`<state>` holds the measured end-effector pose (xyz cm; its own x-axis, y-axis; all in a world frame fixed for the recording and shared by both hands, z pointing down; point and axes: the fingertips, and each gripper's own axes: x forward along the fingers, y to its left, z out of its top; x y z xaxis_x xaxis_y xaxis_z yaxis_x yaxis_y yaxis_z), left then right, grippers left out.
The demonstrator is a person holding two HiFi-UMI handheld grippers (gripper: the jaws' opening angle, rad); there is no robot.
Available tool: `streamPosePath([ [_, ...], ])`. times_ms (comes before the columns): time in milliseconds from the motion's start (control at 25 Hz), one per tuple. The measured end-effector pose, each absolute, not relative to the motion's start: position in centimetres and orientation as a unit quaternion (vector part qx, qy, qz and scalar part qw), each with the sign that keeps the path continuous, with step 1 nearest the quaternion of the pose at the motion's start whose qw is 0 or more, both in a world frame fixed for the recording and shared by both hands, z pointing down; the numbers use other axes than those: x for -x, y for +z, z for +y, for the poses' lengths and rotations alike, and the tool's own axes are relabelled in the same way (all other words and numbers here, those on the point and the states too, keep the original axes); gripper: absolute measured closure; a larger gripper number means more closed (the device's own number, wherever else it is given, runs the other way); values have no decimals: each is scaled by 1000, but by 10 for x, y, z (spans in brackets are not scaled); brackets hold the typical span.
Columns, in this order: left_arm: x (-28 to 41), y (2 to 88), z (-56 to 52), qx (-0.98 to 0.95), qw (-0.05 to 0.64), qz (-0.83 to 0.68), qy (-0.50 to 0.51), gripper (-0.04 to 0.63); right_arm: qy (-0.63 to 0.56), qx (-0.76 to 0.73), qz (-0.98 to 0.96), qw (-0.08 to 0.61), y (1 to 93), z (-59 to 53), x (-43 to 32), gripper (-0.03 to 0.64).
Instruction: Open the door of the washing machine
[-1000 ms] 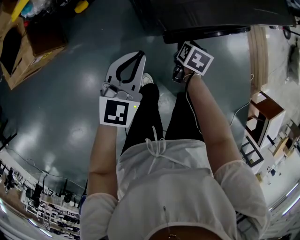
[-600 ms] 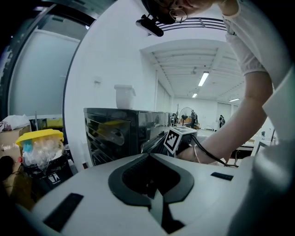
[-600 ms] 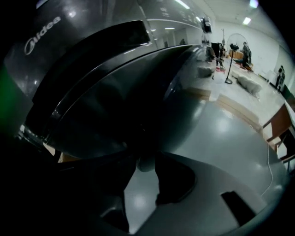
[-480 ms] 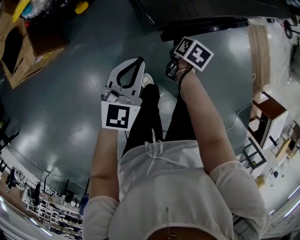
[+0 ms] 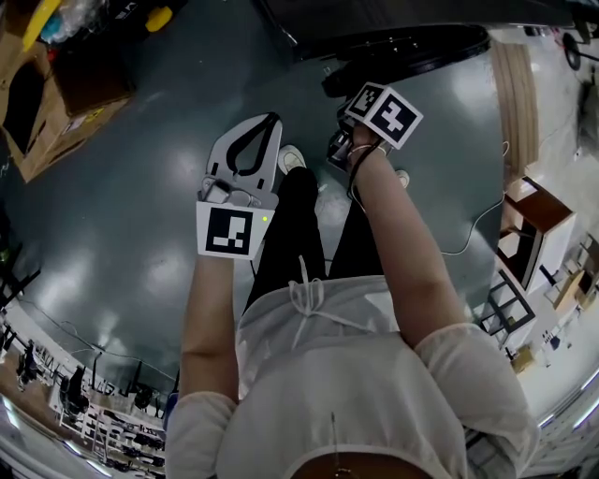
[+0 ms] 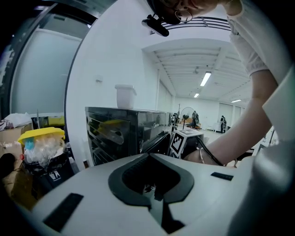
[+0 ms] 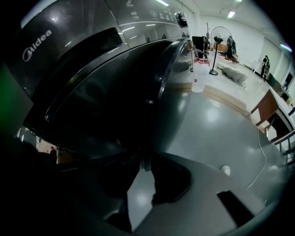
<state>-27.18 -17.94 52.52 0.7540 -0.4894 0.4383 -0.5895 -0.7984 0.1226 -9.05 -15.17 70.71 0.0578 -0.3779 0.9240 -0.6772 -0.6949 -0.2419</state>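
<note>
fingers (image 7: 171, 182) of right gripper (image 7: 145, 162), just closing, pinch door (image 7: 115, 106) edge; floor (image 7: 216, 124) beside.

Glossy grey floor (image 5: 122, 196) under cardboard boxes (image 5: 61, 98), washing machine (image 5: 402, 23).

Fisheye-warped edges; right gripper view dim, perhaps underexposed.

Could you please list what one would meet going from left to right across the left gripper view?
yellow-lidded bin → washing machine → marker cube → person's forearm
</note>
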Motion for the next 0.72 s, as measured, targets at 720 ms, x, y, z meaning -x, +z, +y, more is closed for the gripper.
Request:
streamPosePath([
  [720,170,538,-120,-948,109,-199,223,574,595,-726,-304,163,728,1,6,531],
])
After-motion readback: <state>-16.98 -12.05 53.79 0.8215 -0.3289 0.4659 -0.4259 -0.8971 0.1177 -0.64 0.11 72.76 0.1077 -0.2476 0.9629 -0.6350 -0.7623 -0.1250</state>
